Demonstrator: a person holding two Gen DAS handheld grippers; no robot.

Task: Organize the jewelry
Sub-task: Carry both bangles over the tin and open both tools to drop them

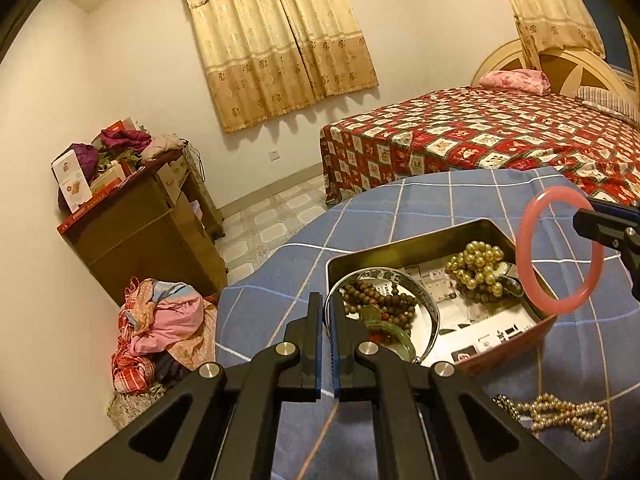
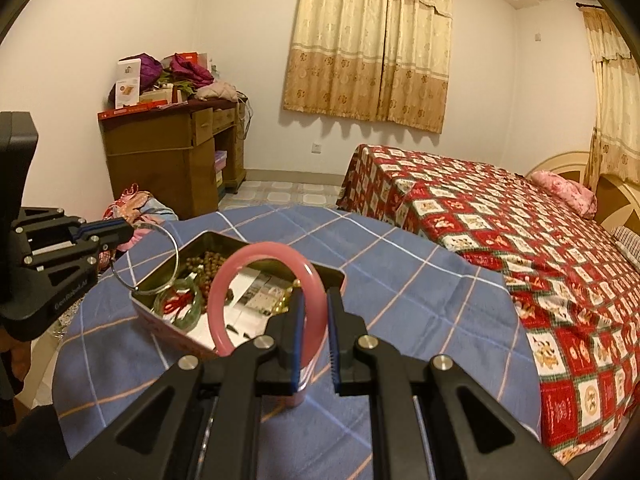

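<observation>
The left claw (image 1: 328,312) is clenched on the silver bangle (image 1: 432,316) and the right claw (image 2: 314,312) grasps the pink bangle (image 2: 240,268), both held above the tin (image 1: 404,238), probably for placing inside

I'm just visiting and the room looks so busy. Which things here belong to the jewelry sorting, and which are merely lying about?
Part of the job:
pink bangle in right gripper
silver bangle in left gripper
tin box
gold bead necklace
pearl strand

Lying about:
bed
curtains
clothes pile
</observation>
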